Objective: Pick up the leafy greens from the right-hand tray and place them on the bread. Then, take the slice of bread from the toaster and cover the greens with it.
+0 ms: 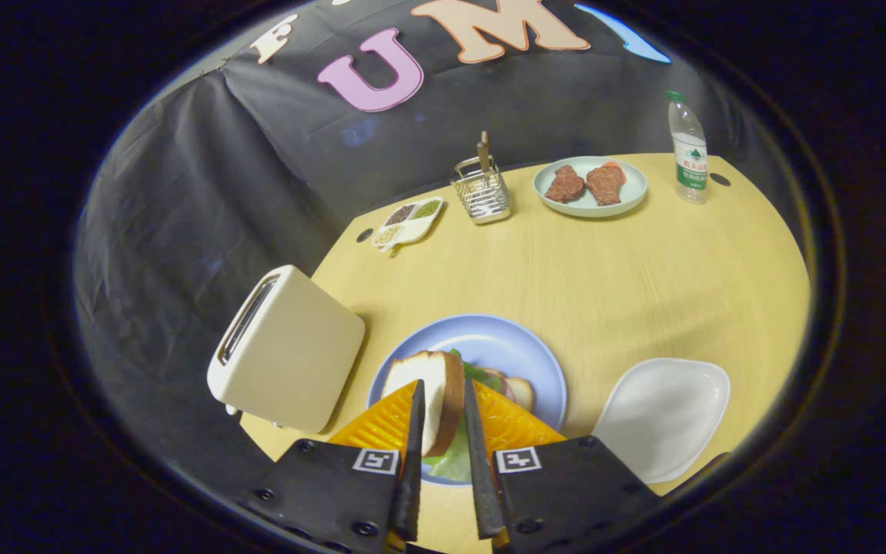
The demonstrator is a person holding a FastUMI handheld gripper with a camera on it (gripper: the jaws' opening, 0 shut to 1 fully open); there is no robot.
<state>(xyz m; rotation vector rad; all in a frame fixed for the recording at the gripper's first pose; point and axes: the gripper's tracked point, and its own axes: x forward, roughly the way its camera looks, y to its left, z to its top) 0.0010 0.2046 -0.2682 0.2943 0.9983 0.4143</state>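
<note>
Yellow wooden table: the gripper pinches a bread slice upright above the blue plate (greens showing beneath), so lowering it flat should cover them.

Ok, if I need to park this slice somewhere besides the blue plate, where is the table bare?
The tool is shut on the bread slice over the blue plate, which holds greens. The widest bare wood lies between that plate, the meat plate and the water bottle. The white tray is empty. It is tight beside the toaster.
</note>
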